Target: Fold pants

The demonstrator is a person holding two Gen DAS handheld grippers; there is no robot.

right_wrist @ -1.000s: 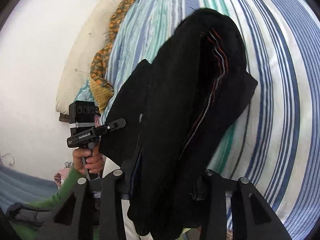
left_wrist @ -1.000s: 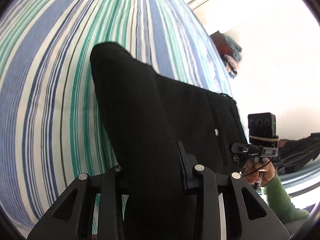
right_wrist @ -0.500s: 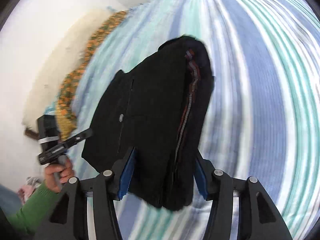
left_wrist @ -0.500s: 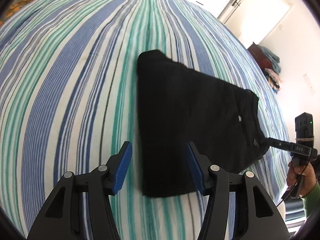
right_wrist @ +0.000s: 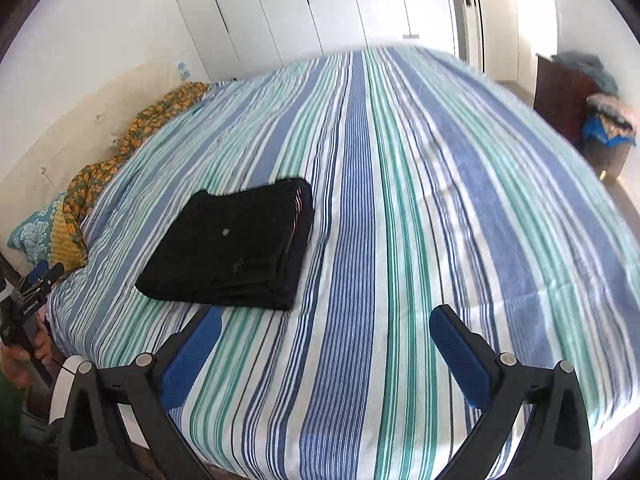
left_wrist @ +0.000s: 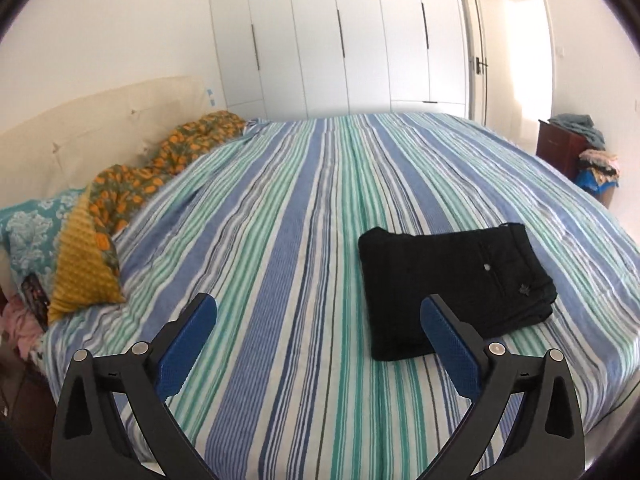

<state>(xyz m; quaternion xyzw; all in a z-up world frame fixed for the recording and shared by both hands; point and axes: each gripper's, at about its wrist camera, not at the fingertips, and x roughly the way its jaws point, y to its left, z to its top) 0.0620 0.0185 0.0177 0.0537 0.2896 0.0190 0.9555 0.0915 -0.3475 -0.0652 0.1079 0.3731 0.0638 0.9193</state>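
Observation:
The black pants (left_wrist: 452, 280) lie folded in a flat rectangle on the striped bed (left_wrist: 280, 220). In the right wrist view the pants (right_wrist: 232, 248) lie left of centre. My left gripper (left_wrist: 320, 316) is open and empty, held back above the bed's near edge, with the pants just beyond its right finger. My right gripper (right_wrist: 326, 332) is open and empty, with the pants just beyond its left finger. The left gripper also shows at the left edge of the right wrist view (right_wrist: 36, 280), held in a hand.
An orange patterned blanket (left_wrist: 132, 192) and teal pillow (left_wrist: 28, 232) lie by the headboard at left. White wardrobes (left_wrist: 340, 36) stand beyond the bed. A dark cabinet with clothes (left_wrist: 568, 148) stands at right.
Both grippers let go of the pants, opened, and pulled back and up from the bed. The pants now lie folded on the bed.

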